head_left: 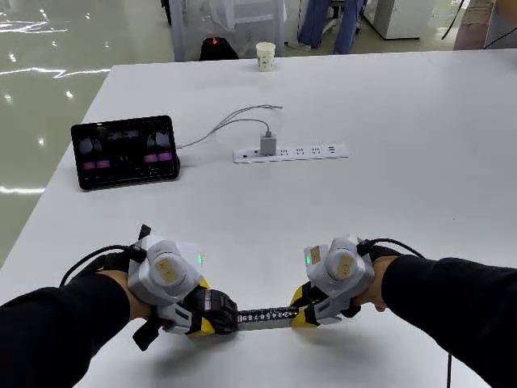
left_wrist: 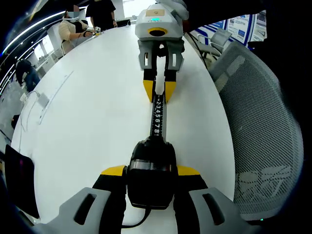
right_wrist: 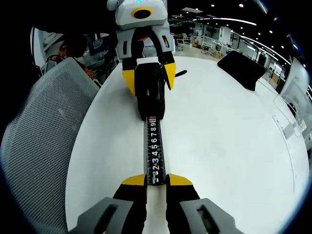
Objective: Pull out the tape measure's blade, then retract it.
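Tape measure case: near tabletop front edge, pinched in your left tool. Blade: short length drawn, tip pinched in your right tool. Pull straight and level; hold both grips firm.

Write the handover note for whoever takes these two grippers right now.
Left gripper: jaws shut on the tape measure case.
Right gripper: jaws shut on the end of the blade.
Position: both are at the near edge of the white table, with the blade stretched straight between them.
Done: a short length of blade is pulled out, with the numbers facing up.
Left: pull out more if needed, then guide the blade back into the case.
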A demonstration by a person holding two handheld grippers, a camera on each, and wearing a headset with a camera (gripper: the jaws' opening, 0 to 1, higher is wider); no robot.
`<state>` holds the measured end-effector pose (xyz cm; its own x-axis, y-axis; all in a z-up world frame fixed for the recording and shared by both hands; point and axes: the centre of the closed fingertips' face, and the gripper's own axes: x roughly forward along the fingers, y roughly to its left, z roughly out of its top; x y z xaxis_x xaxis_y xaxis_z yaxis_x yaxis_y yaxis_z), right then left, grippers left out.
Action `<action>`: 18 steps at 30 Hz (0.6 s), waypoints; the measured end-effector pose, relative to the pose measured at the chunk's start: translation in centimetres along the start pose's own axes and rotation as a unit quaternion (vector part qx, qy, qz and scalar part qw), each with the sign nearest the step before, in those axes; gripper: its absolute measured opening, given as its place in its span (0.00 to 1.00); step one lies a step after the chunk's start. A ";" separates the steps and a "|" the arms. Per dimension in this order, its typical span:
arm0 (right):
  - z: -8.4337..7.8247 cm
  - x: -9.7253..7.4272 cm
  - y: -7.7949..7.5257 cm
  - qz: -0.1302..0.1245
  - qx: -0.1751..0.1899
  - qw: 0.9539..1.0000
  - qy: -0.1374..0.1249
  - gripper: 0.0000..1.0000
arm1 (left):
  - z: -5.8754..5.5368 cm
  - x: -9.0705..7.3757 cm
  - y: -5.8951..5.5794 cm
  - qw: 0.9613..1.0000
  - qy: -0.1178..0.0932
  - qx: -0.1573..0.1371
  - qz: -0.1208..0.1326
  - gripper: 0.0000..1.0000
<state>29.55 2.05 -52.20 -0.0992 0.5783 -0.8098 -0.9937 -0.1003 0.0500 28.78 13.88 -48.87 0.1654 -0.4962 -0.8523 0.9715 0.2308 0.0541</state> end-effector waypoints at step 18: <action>-1.9 -1.4 -0.2 -0.004 0.010 1.000 0.007 0.11 | 0.0 0.0 0.0 1.000 0.000 0.000 0.001 0.31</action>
<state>29.94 -0.28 -52.20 -0.0903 0.5677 -0.8182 -0.9953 -0.0801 0.0543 28.76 13.93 -48.85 0.1671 -0.4952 -0.8526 0.9711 0.2324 0.0553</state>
